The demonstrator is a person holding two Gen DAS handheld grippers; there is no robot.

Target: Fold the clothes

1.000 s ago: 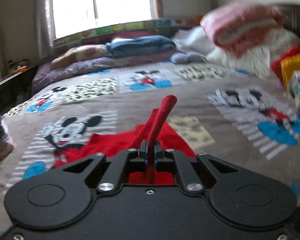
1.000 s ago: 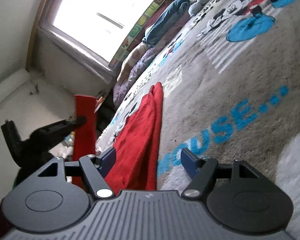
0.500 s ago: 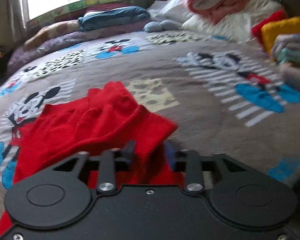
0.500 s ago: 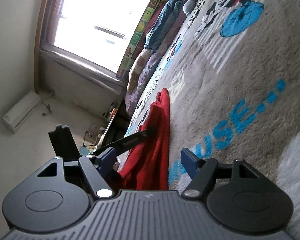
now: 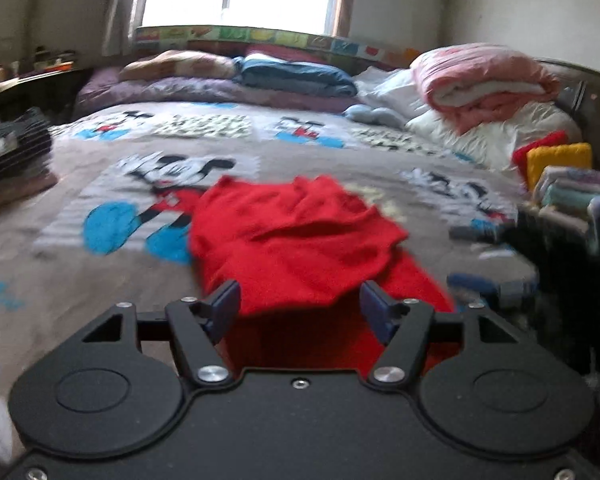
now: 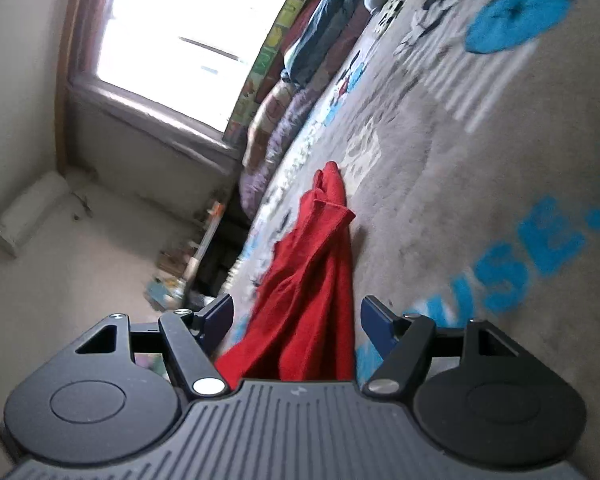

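A bright red, soft knitted garment (image 5: 300,240) lies rumpled on the grey cartoon-printed bed blanket (image 5: 100,300), partly folded, with one layer turned over on top of another. Its upper edge is bunched into wrinkles and a lower layer sticks out at the near right. From the right wrist view the red cloth (image 6: 312,292) appears as a long narrow heap tapering to a point.
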